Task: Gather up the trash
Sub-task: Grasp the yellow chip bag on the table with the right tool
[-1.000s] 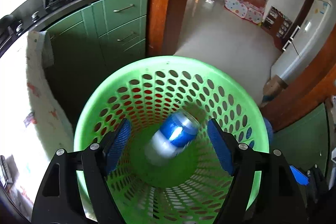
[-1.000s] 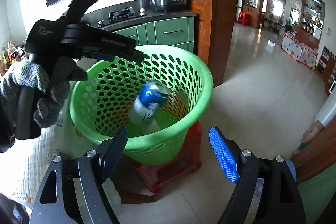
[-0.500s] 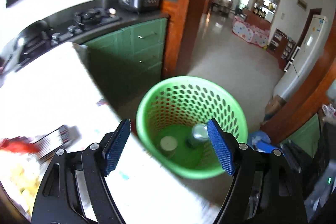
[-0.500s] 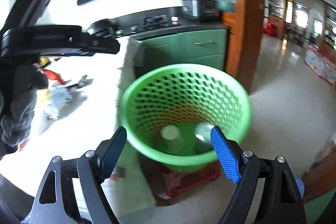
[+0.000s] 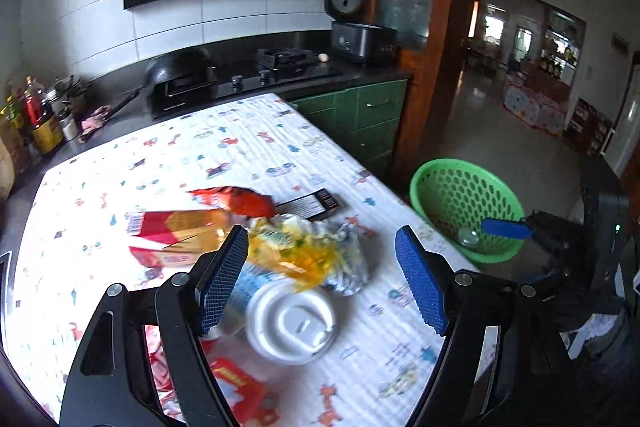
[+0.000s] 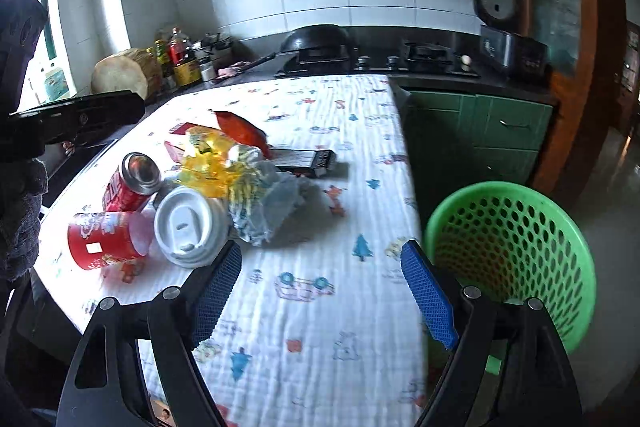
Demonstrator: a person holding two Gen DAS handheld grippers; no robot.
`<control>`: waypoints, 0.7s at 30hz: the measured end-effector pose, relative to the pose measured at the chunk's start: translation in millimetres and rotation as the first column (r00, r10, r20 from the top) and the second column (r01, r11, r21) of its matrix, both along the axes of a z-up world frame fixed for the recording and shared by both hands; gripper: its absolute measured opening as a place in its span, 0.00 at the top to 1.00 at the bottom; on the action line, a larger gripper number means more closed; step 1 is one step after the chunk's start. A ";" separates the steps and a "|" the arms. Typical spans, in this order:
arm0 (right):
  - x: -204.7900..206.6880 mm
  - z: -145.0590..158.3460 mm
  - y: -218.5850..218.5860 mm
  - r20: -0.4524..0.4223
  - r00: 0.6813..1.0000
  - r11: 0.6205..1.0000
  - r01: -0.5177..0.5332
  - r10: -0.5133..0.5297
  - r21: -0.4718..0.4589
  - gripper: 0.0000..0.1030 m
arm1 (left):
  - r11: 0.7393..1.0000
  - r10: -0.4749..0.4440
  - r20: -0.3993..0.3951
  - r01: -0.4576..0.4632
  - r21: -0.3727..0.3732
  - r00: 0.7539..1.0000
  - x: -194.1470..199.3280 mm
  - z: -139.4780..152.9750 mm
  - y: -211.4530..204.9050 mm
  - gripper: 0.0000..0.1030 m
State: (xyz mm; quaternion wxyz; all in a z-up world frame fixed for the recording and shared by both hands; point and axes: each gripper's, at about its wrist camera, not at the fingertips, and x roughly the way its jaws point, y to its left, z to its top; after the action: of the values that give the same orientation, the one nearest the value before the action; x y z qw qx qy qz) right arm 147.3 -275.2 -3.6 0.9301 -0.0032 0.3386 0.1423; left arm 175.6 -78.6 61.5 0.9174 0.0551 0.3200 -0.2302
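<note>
A pile of trash lies on the patterned tablecloth (image 5: 240, 155): a paper cup with a white lid (image 5: 290, 325), a crumpled yellow wrapper (image 5: 296, 251), a red wrapper (image 5: 244, 203), a red carton (image 5: 172, 235) and a black packet (image 5: 310, 203). The right wrist view also shows a red can (image 6: 132, 183) and a red cup (image 6: 106, 239). My left gripper (image 5: 320, 279) is open above the lidded cup. My right gripper (image 6: 324, 293) is open over bare cloth, beside the green basket (image 6: 516, 251). The basket (image 5: 466, 207) holds a can.
The table's right edge drops off beside the basket, which stands on the floor. Behind the table a dark counter holds a stove (image 5: 240, 75), a rice cooker (image 5: 360, 27) and bottles (image 5: 36, 115). Green cabinets (image 6: 480, 131) stand beyond the table edge.
Both grippers have swung away from above the basket to over the table. The blue can that was falling into the basket now lies inside it. Both stay open.
</note>
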 end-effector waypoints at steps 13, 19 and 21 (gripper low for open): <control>67.8 10.9 99.6 0.000 0.985 0.982 -0.172 0.172 -0.083 0.23 | 0.995 0.061 -0.049 -0.057 0.077 0.997 -18.3 -32.2 85.9 0.27; 102.1 -3.3 121.5 -0.053 0.980 0.974 -0.194 0.189 -0.116 0.28 | 0.997 0.050 -0.058 -0.046 0.068 0.997 -25.0 -33.7 89.2 0.27; 109.3 -7.9 125.8 -0.066 0.980 0.973 -0.196 0.189 -0.122 0.31 | 0.997 0.051 -0.058 -0.047 0.066 0.997 -23.7 -33.0 89.5 0.27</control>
State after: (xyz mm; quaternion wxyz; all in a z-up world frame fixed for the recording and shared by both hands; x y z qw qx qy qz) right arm 256.6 -149.4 -11.5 0.9002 -0.0917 0.3703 0.2099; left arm 151.9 10.9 28.5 0.9106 0.0701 0.3556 -0.1985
